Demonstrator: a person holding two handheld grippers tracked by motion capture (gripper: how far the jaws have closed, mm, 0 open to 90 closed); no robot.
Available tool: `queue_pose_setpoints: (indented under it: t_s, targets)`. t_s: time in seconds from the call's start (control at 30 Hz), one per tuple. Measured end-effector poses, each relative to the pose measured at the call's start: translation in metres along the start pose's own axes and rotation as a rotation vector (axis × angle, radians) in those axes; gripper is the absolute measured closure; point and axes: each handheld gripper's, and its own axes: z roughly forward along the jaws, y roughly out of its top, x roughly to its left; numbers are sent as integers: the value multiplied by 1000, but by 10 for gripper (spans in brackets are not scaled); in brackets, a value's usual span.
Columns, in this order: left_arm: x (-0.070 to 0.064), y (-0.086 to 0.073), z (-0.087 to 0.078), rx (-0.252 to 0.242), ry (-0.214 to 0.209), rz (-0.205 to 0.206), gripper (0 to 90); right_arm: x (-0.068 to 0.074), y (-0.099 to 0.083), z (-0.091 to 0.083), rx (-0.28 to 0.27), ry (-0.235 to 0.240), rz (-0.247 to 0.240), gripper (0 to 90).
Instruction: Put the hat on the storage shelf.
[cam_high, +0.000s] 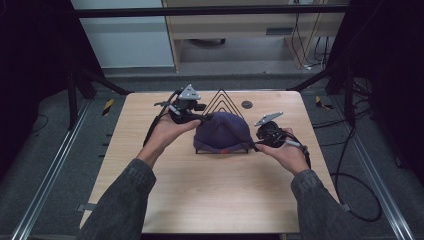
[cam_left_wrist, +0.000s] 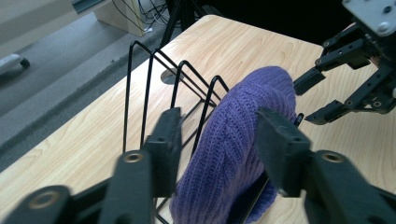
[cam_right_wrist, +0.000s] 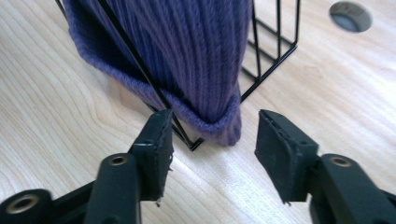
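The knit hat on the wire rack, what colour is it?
The knit hat is purple, with a ribbed knit; the right gripper view shows it best.

Hat (cam_high: 222, 131) draped on wire rack (cam_high: 220, 99), mid-table (cam_high: 200, 190); left tool (cam_high: 205, 118), right tool (cam_high: 256, 145) flanking.

Light wood table (cam_high: 210, 195): black wire rack (cam_high: 220, 100) stands mid-top, purple knit hat (cam_high: 222, 131) draped over it.
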Motion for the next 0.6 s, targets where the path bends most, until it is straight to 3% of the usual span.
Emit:
queue_pose_setpoints:
  t_s: [0.33, 0.5, 0.6]
  targets:
    - [-16, 4, -12, 40, 32, 35, 238, 4, 2, -20, -72, -50, 21, 270]
    - [-28, 3, -18, 77, 37, 47, 142, 8, 2, -33, -104, -72, 31, 180]
    - [-35, 0, -23, 76, 40, 45, 112, 10, 2, -43, -131, -71, 42, 150]
